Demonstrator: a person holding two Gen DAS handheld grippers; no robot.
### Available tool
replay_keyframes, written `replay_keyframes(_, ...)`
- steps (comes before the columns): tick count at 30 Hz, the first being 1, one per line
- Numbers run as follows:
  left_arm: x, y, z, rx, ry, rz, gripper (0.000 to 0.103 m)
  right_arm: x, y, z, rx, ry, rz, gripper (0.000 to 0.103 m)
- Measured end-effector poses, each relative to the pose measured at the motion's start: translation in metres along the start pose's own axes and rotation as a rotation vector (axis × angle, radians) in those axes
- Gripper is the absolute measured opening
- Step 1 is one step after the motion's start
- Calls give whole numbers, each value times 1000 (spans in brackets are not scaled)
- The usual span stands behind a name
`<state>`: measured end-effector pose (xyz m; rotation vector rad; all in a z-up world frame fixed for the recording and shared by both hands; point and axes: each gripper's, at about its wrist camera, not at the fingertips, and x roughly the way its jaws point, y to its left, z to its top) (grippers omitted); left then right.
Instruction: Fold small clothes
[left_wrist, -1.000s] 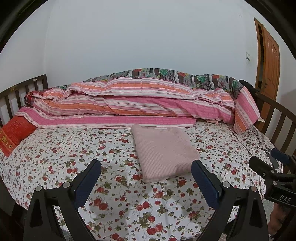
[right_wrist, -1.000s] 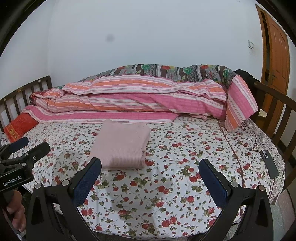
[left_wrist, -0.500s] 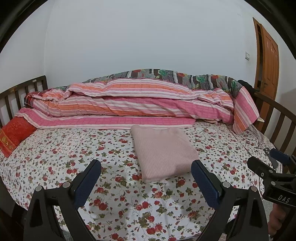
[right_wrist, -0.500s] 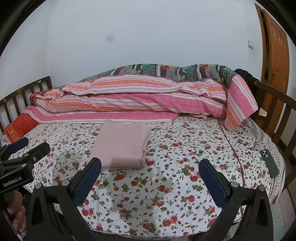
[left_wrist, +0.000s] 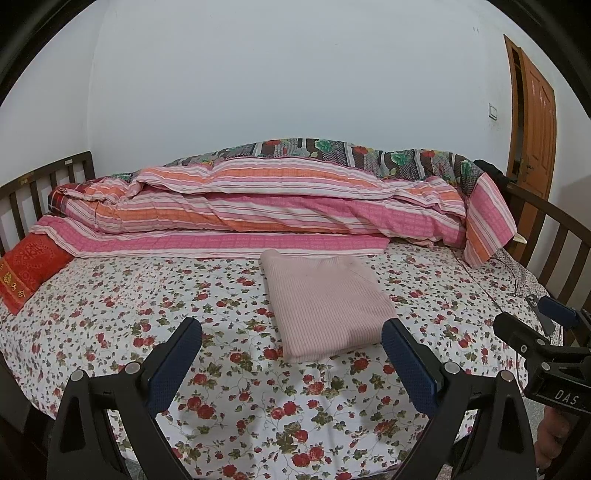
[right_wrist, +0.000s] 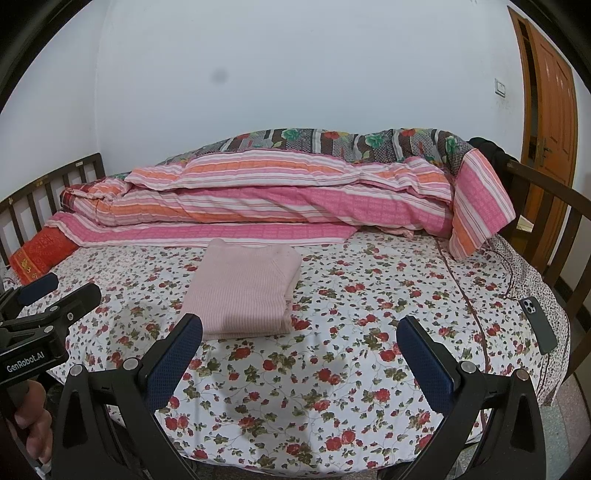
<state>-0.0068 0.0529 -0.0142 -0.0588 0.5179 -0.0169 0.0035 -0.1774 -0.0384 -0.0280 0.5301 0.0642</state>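
Note:
A pale pink knitted garment (left_wrist: 325, 302) lies folded into a neat rectangle on the flowered bedsheet (left_wrist: 129, 314); it also shows in the right wrist view (right_wrist: 243, 291). My left gripper (left_wrist: 291, 350) is open and empty, held above the near edge of the bed, just short of the garment. My right gripper (right_wrist: 299, 354) is open and empty, to the right of the garment and nearer the bed's front edge. Each gripper shows at the side of the other's view: the right gripper (left_wrist: 535, 325) and the left gripper (right_wrist: 59, 291).
A rolled pink and orange striped quilt (left_wrist: 277, 206) lies along the back of the bed. A red cushion (left_wrist: 26, 269) sits at the far left. A phone (right_wrist: 537, 325) lies at the right edge. Wooden rails (right_wrist: 546, 206) close both ends; a door (right_wrist: 550, 129) stands at the right.
Both grippers have drifted back and up very slightly; the garment has not moved and both stay open.

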Motion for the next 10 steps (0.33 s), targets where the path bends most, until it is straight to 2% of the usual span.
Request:
replay_keyframes(8,1,0,1,2,-1,0,98,0,2,-1,2,-1,-1,103)
replay_keyframes(10,0,-2,1,20,-1,-21,98,0,3,-1,0,-7,-6,103)
